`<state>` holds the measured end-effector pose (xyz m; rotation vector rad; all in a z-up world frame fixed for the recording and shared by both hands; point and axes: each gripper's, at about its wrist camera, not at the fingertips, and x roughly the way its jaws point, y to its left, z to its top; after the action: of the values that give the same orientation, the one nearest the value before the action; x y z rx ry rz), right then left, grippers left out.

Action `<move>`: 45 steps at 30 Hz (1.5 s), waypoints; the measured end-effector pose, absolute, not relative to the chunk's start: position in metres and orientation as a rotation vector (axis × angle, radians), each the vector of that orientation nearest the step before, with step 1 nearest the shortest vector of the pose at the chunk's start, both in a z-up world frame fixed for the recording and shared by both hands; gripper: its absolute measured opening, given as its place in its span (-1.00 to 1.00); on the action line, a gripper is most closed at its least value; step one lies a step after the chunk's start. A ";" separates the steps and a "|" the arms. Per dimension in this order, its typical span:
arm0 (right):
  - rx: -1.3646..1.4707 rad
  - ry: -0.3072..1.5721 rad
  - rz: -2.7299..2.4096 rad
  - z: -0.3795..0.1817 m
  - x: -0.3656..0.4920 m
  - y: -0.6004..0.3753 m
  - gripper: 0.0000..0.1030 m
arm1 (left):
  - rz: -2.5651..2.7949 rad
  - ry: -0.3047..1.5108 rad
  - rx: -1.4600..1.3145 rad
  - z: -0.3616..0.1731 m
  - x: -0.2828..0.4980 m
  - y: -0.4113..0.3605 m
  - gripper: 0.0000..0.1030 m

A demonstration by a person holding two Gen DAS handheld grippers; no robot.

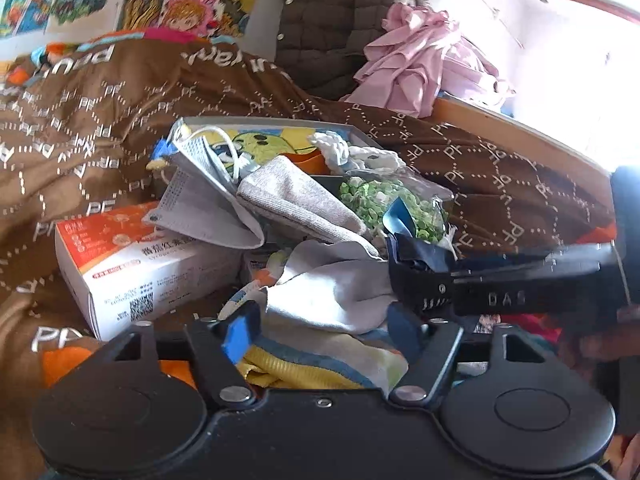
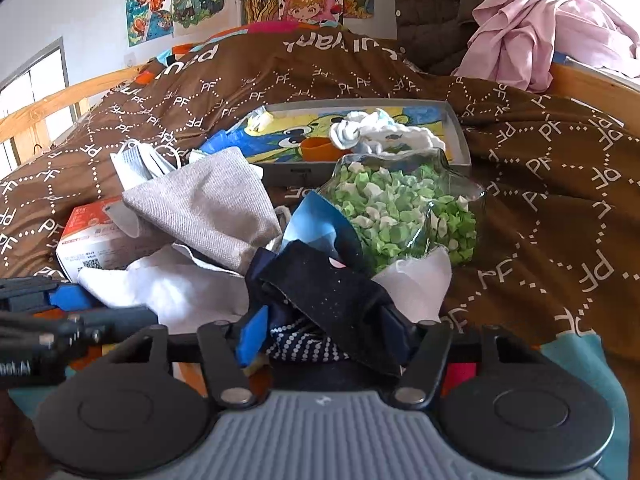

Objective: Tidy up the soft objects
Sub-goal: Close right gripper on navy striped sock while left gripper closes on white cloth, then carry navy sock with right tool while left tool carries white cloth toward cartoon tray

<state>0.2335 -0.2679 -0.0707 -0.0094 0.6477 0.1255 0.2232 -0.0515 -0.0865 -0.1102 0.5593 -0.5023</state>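
A heap of soft things lies on the brown bed cover: a grey cloth [image 1: 304, 200] [image 2: 208, 208], a white cloth [image 1: 332, 288] [image 2: 168, 284], a grey face mask [image 1: 200, 196] [image 2: 136, 156] and a dark navy sock [image 2: 332, 300]. My left gripper [image 1: 324, 330] is shut on a white, yellow and blue cloth [image 1: 320, 364]. My right gripper [image 2: 324, 332] is shut on the navy sock; it also shows in the left wrist view [image 1: 424, 276]. A shallow grey tray [image 2: 456, 120] [image 1: 280, 121] behind the heap holds white socks [image 2: 380, 132].
A clear bag of green and white pieces [image 2: 404, 216] [image 1: 396, 204] lies right of the heap. A white and orange box [image 1: 132, 272] [image 2: 88, 240] lies at the left. Pink clothes [image 2: 540, 20] and a brown quilted jacket [image 1: 332, 20] hang behind. Wooden bed rails [image 2: 60, 100] run along the sides.
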 end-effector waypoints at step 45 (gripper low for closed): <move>0.152 0.364 0.117 -0.011 0.188 -0.297 -0.87 | -0.424 0.435 -0.098 -0.011 0.172 -0.070 -1.00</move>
<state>0.1884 -0.2969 -0.0111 0.1523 0.3635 0.1174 0.1721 -0.0703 -0.0105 -0.0977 0.4346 -0.4239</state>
